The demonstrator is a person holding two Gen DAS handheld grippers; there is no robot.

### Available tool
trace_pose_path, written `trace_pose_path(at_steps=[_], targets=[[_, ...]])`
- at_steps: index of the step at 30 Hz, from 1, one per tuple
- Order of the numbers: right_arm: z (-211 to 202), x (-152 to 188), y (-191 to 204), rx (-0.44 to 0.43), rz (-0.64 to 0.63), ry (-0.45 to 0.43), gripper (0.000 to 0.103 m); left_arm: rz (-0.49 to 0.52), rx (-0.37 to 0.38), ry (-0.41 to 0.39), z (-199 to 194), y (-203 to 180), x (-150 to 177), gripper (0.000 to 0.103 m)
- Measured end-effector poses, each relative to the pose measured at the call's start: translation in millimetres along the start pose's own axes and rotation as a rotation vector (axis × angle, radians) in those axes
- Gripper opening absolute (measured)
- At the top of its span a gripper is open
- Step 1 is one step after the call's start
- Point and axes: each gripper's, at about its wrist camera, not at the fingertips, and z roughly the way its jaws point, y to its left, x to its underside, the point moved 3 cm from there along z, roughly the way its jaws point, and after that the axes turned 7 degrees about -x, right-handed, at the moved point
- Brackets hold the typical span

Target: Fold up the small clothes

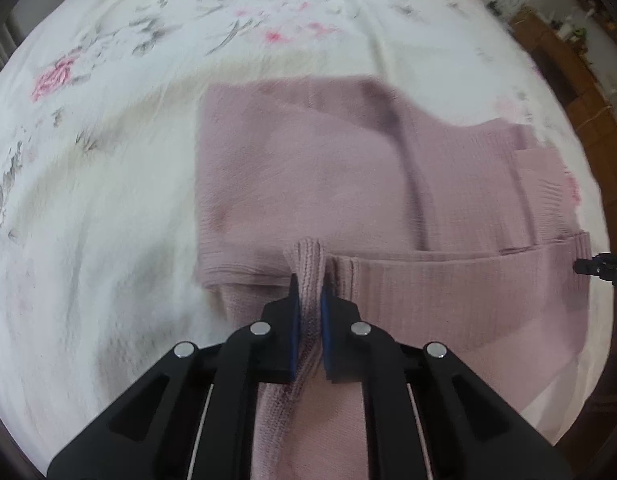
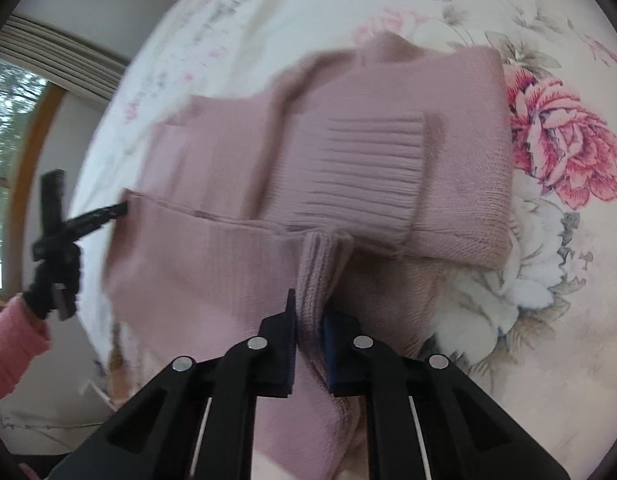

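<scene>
Left tongs (image 1: pixel 308 300) clamped on a bunched ridge of the pink knit sweater (image 1: pixel 308 168). Right tongs (image 2: pixel 310 312) pinched on another fold of its near edge. Sweater part-folded, spread on floral bedsheet (image 1: pixel 108 140). No containers visible.

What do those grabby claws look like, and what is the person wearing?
Each claw, left and right, is made of angular black plastic arms with round silver bolt heads, thin pale rods underneath and dark blue pads on the fingertips. The right wrist view shows a black glove and a ribbed pink sleeve behind the left claw.
</scene>
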Motion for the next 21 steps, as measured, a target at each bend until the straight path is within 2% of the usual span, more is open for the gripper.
trace_pose_path(at_steps=[5, 10, 16, 18, 21], targets=[[-44.5, 7.5, 18.9, -0.152, 0.033, -0.112, 0.01, 0.011, 0.08, -0.112, -47.7, -10.1, 1.5, 0.006], [-83.1, -11.3, 23.2, -0.225, 0.059, -0.226, 0.01, -0.042, 0.116, -0.21, -81.7, -4.1, -17.9, 0.006], [-96.1, -56.0, 18.6, -0.206, 0.04, -0.31, 0.01, -0.062, 0.102, -0.303, -90.6, -5.2, -61.8, 0.006], [-86.2, -83.5, 15.9, -0.14, 0.024, -0.311, 0.01, -0.073, 0.074, -0.317, -80.0, -3.0, -78.0, 0.006], [-68.1, -104.0, 3.3, -0.101, 0.034, -0.296, 0.01, -0.099, 0.031, -0.316, -57.8, 3.7, -94.7, 0.006]])
